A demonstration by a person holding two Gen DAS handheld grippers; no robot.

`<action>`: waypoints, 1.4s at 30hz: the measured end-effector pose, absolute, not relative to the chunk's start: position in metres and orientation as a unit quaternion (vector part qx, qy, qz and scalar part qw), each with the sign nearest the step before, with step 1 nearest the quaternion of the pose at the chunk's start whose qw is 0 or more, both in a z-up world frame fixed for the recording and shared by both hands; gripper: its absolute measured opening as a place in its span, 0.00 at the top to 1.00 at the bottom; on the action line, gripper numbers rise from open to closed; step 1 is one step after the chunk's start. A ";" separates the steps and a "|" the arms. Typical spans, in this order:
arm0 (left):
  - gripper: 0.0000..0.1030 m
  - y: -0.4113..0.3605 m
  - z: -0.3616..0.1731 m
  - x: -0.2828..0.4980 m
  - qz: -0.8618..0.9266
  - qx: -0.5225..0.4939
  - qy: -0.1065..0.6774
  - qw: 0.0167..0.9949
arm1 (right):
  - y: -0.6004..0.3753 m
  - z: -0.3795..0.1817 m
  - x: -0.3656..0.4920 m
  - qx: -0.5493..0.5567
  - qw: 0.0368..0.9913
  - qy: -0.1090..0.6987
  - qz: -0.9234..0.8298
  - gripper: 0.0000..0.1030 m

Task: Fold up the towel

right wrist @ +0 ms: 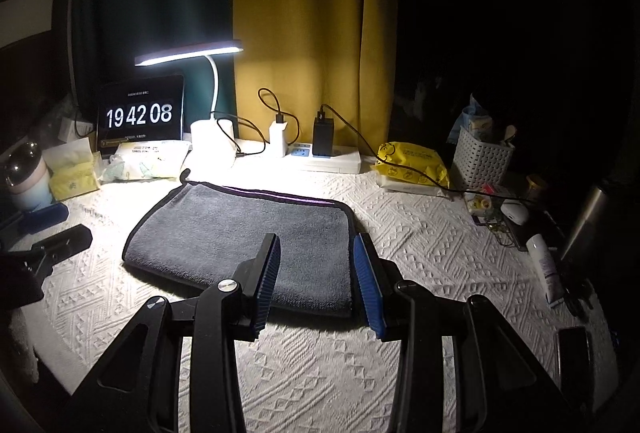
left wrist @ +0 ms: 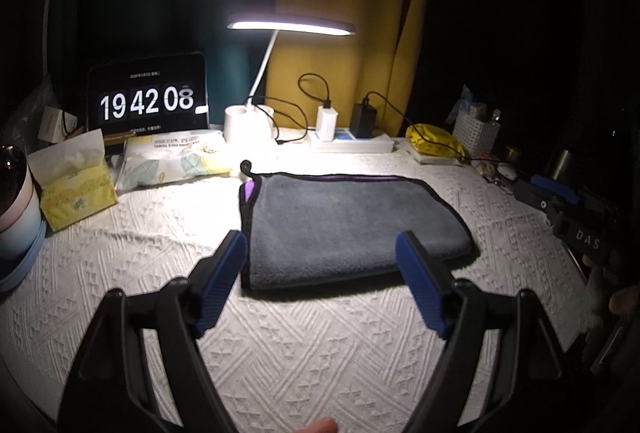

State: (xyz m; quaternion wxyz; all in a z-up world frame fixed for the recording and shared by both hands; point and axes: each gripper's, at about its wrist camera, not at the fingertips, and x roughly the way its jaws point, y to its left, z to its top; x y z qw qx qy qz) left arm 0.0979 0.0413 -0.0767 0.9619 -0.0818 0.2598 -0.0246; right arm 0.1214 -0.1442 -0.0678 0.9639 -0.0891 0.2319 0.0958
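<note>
A grey towel (left wrist: 340, 225) with black trim and a purple inner edge lies folded flat on the white textured tablecloth (left wrist: 160, 241); it also shows in the right wrist view (right wrist: 248, 237). My left gripper (left wrist: 320, 249) is open and empty, held above the towel's near edge. My right gripper (right wrist: 316, 253) is open and empty, over the towel's near right corner. The right gripper shows at the right edge of the left wrist view (left wrist: 568, 209); the left gripper shows at the left edge of the right wrist view (right wrist: 52, 241).
At the back stand a lit desk lamp (left wrist: 292, 25), a clock display (left wrist: 148, 99), a power strip (left wrist: 352, 143) with chargers, tissue packs (left wrist: 72, 185), a yellow packet (right wrist: 412, 163) and a white basket (right wrist: 484, 157). A cup (left wrist: 16, 201) stands left; small items (right wrist: 544, 265) lie right.
</note>
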 end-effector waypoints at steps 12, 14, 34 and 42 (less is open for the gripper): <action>0.22 0.028 -0.075 0.058 -0.039 -0.081 0.219 0.972 | -0.152 -0.064 0.083 -0.085 0.970 0.209 0.094 0.61; 0.21 0.026 -0.072 0.051 -0.038 -0.083 0.207 0.974 | -0.151 -0.063 0.076 -0.086 0.971 0.202 0.095 0.61; 0.08 0.025 -0.037 -0.010 -0.029 -0.086 0.108 0.990 | -0.159 -0.034 0.006 -0.086 0.984 0.125 0.089 0.44; 0.08 0.019 -0.017 -0.025 -0.012 -0.056 0.059 0.997 | -0.164 -0.013 -0.009 -0.086 0.990 0.080 0.081 0.43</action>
